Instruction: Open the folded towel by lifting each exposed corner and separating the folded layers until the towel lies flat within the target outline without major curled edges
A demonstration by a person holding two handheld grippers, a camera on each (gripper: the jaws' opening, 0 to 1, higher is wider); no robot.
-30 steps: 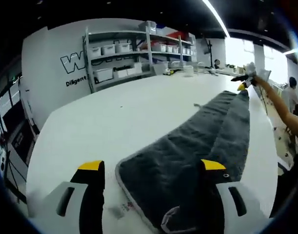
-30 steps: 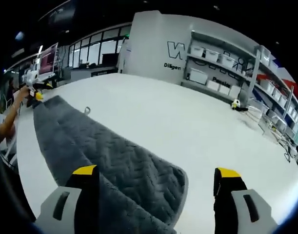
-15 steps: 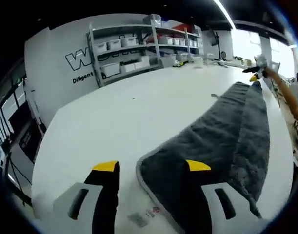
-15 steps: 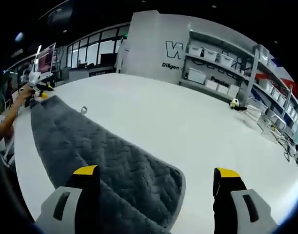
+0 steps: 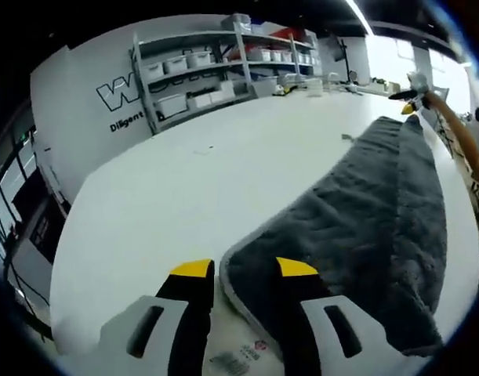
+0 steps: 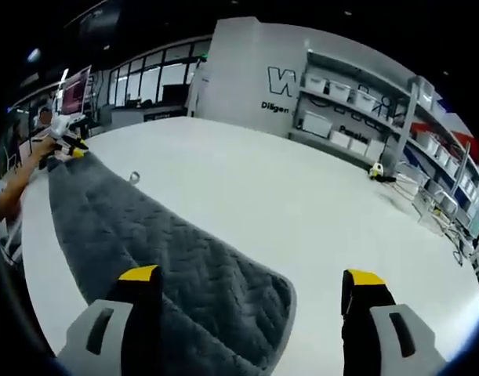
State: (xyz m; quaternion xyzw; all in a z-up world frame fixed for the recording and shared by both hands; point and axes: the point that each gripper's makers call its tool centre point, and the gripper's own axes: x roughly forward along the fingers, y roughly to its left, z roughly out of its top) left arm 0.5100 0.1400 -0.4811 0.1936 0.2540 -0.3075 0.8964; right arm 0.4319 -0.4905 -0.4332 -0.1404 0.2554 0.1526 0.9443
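Left gripper view: the left gripper (image 5: 243, 270) is nearly clenched on the gray towel's (image 5: 357, 211) rounded corner on the white table (image 5: 168, 196). The right gripper (image 6: 251, 276) gapes wide, empty, over the towel's opposite end. A shallow pinch could slip off.

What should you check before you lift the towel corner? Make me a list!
1. Left gripper at a corner: ok, its jaws straddle the grey towel edge, nearly closed.
2. Left jaws really pinching the edge: cannot tell.
3. Right gripper ready: not ok, jaws wide open, only one over the towel's other end.
4. Towel unfolded: not ok, a fold still runs along its length.
5. Room on the white table to spread out: ok.
6. Target outline: cannot tell, none can be made out on the table.
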